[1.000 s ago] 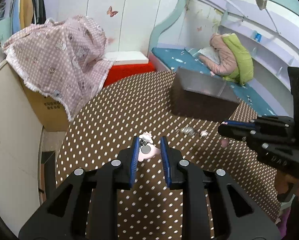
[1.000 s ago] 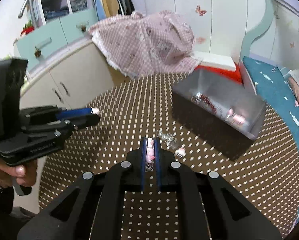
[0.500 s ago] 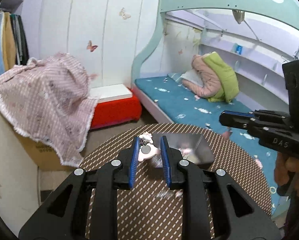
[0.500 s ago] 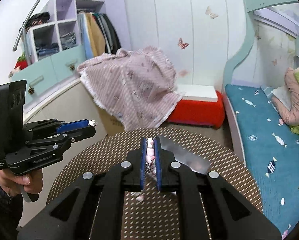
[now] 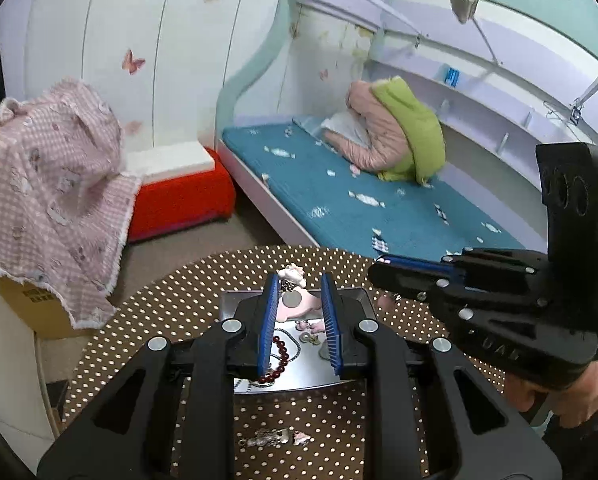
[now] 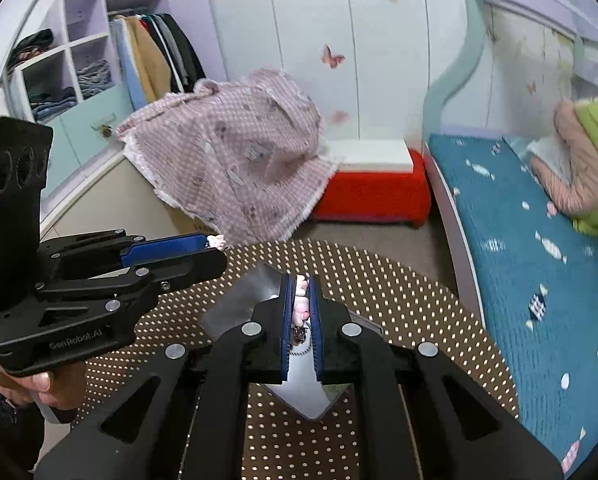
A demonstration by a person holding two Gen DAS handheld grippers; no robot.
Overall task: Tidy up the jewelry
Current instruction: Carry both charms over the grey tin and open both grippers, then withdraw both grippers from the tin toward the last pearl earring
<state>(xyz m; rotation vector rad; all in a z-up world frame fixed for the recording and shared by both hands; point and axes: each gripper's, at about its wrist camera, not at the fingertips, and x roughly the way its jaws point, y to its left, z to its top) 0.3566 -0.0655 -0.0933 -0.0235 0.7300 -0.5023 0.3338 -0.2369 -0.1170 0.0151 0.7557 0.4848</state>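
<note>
left gripper (image 5: 298, 300): held above the open box, blue pads clamped on a pink charm (image 5: 295, 304) with a round silver disc on its face; a small white-and-pink figure tops the charm at the fingertips.
right gripper (image 6: 300, 308): pads pressed together on a pink trinket (image 6: 301, 306), a short chain hanging beneath it between the fingers.
jewelry box (image 5: 235, 300): silver-lined tray on the round table, directly under both grippers.
inside the box: a dark red bead bracelet (image 5: 280, 350), a thin chain and small pink pieces on the silver floor.
table (image 5: 171, 312): brown cloth with pale dots; a silvery piece (image 5: 273, 437) lies on it just in front of the box.
hands: one hand (image 6: 31, 384) grips the left tool's handle.
backdrop: blue mattress (image 5: 339, 200), red stool (image 5: 183, 204), pink checked cloth (image 5: 47, 184) over a carton.
</note>
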